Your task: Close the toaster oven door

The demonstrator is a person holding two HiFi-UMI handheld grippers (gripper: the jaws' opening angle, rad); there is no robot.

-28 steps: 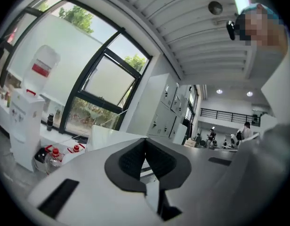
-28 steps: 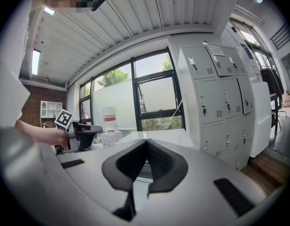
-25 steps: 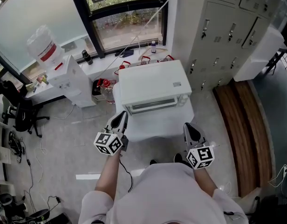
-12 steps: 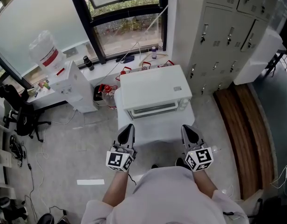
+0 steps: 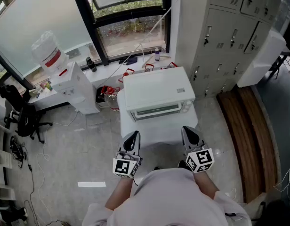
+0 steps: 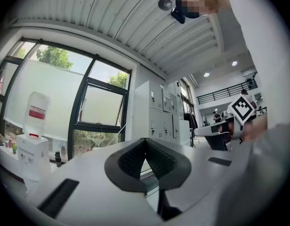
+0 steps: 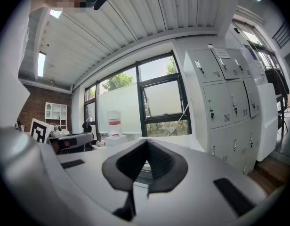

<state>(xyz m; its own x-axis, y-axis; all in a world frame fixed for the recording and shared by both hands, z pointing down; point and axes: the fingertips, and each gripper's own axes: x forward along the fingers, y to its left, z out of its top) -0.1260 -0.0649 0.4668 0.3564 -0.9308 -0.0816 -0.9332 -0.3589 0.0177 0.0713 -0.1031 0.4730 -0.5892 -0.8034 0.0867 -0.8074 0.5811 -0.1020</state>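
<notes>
Looking down on a white stand (image 5: 157, 128) by the window (image 5: 131, 29), with the toaster oven (image 5: 157, 91) on top. Showing its door (image 5: 157, 111) as a thin front strip, apparently flush and closed already, leaving little to do. Hovering well short of it: left gripper (image 5: 132, 138) and right gripper (image 5: 189, 134), both pinched together, empty.
</notes>
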